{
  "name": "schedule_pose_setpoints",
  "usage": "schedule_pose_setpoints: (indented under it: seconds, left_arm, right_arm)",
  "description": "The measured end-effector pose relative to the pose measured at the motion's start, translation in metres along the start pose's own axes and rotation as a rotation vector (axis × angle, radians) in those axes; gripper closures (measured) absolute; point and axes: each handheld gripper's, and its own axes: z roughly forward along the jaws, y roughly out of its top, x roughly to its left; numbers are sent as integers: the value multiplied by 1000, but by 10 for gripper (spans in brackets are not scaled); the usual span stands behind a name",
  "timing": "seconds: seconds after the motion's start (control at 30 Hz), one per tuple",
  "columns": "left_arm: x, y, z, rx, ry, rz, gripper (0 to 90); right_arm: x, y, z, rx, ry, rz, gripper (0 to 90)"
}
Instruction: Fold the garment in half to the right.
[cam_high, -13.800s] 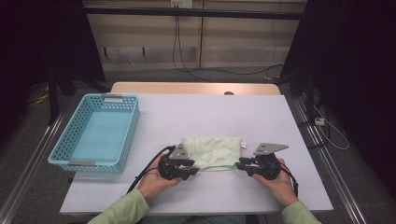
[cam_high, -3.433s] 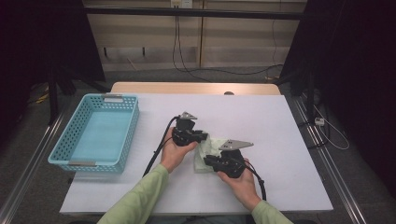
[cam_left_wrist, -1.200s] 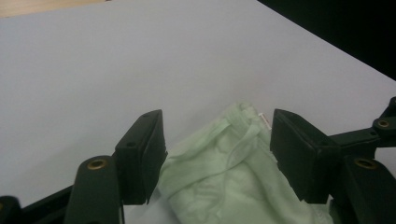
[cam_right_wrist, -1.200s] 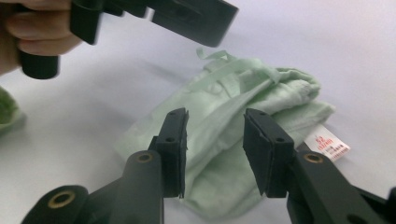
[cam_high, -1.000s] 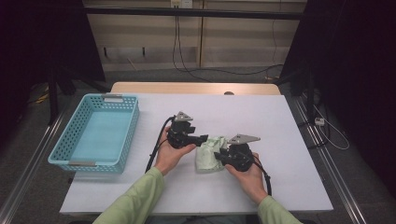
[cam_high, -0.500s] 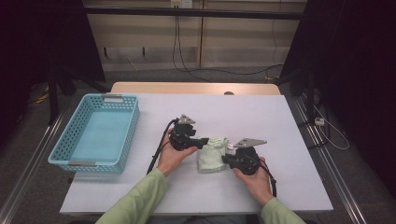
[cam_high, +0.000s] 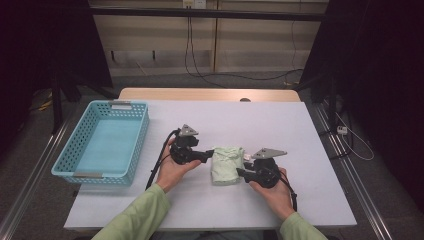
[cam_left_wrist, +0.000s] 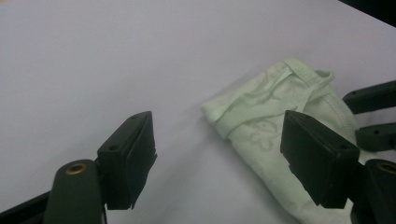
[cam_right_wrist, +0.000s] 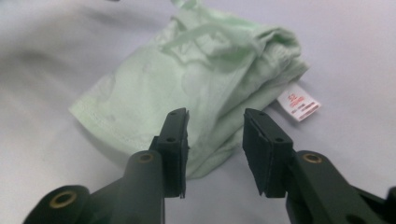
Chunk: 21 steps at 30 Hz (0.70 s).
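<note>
High view, left to right: a light blue basket (cam_high: 102, 142) sits at the counter's (cam_high: 280, 125) left side, well apart from the work. Next comes the left gripper (cam_high: 206, 156), held level in the person's left hand (cam_high: 172, 170) and pointing at the pale green cloth (cam_high: 227, 165), which lies folded into a small, thick packet near the middle of the counter. The right gripper (cam_high: 240, 173) points at the cloth from the other side.

Left gripper view shows the cloth (cam_left_wrist: 275, 140) with a hemmed edge, a thin strap lying across its top and a faint printed pattern; the jaws stand wide apart and have just been opening, with nothing pressed between them, one pad over bare counter and the other in front of the cloth.

Right gripper view shows the stacked folds (cam_right_wrist: 196, 88) and a small white label (cam_right_wrist: 299, 103) with red print sticking out at one side. Its jaws have just been opening to a narrow gap, and the cloth's near edge lies just beyond the tips, not gripped.
</note>
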Motion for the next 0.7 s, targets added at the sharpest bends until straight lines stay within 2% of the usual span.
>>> schedule_pose_setpoints:
  seconds: [0.1,0.3,0.47,0.7]
  left_arm:
    - [4,-4,-3,4,10,0,230]
    - [9,-8,-5,-4,7,1,190]
    - [11,-8,-6,-14,0,-6,181]
    - [12,-7,-7,-22,12,-7,180]
  right_arm:
    - [-1,3,-4,-37,8,-9,551]
    - [0,11,-11,-104,44,-25,528]
    - [2,15,-9,-117,59,-35,492]
    - [-2,30,-3,-161,66,-46,463]
